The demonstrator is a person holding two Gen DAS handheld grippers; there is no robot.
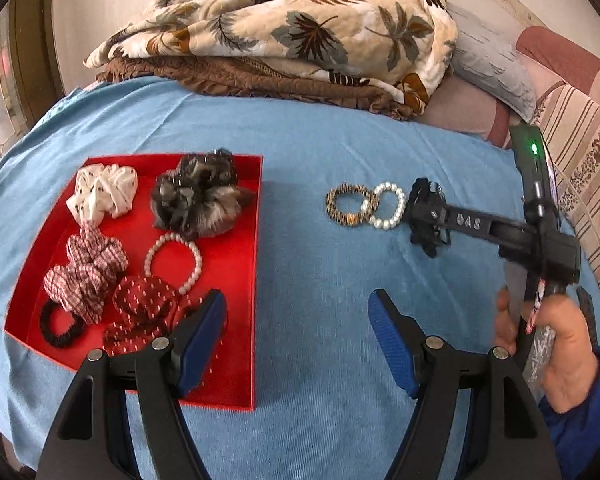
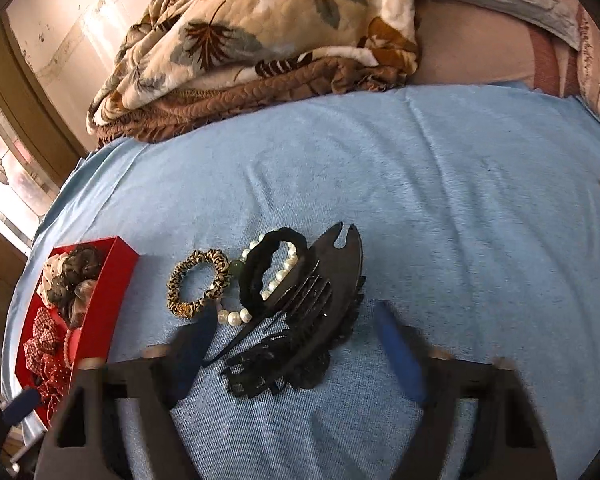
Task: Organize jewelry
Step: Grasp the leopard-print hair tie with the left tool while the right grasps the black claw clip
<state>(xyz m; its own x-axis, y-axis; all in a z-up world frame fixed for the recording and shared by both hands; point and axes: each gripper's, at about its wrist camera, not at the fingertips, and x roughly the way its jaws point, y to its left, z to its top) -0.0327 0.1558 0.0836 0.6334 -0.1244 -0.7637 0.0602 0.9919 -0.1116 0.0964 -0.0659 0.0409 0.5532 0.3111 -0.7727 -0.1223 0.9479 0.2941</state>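
Here, the right hand-held gripper [image 2: 296,344], fingers apart though blurred, reaches for a black lace hair clip [image 2: 296,336] on the blue bedspread [image 2: 440,200], probably bound next for the red tray [image 1: 236,264]; the left hand-held gripper [image 1: 296,340] hangs open.

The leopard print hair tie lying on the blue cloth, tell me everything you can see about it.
The leopard print hair tie is a small fabric-covered ring, tan with black spots, with a gold beaded piece at its near edge. It lies flat on the blue cloth, outside the red tray, touching the pearl bracelet. Neither gripper holds it.
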